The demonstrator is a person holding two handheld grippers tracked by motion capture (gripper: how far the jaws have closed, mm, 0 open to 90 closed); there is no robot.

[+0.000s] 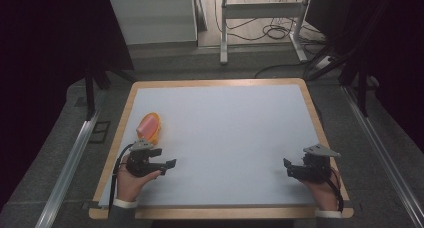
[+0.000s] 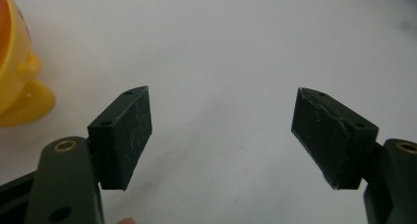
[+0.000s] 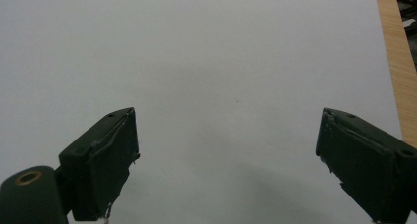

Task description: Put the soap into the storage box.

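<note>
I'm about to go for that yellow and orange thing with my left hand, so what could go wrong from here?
The yellow and orange object lies near the table's left edge, so a push from the open left tool could slide it off. It also looks rounded in the left gripper view, so the jaws may slip off it.

The yellow toy (image 1: 150,127) nearest my left gripper (image 1: 167,164) is a glossy plastic piece with a pinkish-orange top; it lies on the white table (image 1: 235,133) near the left edge, just beyond my left gripper and apart from it; in my left gripper view its rounded yellow side (image 2: 17,81) sits left of the spread jaws.
</note>
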